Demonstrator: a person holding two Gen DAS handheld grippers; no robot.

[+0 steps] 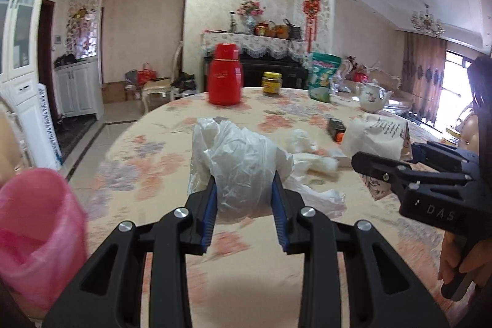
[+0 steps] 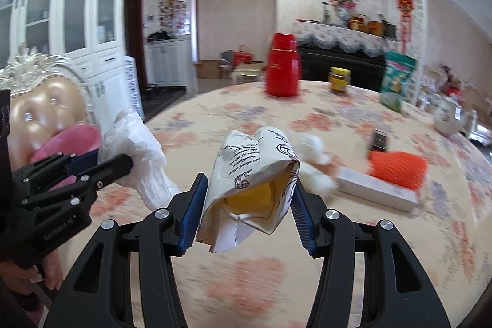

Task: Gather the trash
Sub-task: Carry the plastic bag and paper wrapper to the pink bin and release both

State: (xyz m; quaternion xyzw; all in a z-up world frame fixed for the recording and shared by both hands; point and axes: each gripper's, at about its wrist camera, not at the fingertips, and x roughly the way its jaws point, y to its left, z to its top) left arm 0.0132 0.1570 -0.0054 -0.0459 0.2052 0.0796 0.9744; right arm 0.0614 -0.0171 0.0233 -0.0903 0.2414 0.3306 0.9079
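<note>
My left gripper [image 1: 244, 195] is shut on a crumpled clear plastic bag [image 1: 243, 162] and holds it above the floral tablecloth [image 1: 160, 149]. It also shows at the left of the right wrist view [image 2: 113, 162], with the plastic bag [image 2: 135, 149] near the pink-lined bin [image 2: 70, 143]. My right gripper [image 2: 249, 192] is shut on a crumpled printed paper bag [image 2: 255, 171] with yellow inside. It appears at the right of the left wrist view [image 1: 369, 165]. The pink-lined bin [image 1: 37, 232] stands at the lower left beside the table.
White tissue wads [image 2: 313, 162], a flat white box [image 2: 378, 189], an orange mesh [image 2: 399, 168] and a small dark box [image 2: 379, 140] lie on the table. A red thermos [image 2: 283, 66], jar [image 2: 339, 79], green packet [image 2: 396, 79] and teapot [image 2: 449, 116] stand farther back. A chair [image 2: 46, 100] is at left.
</note>
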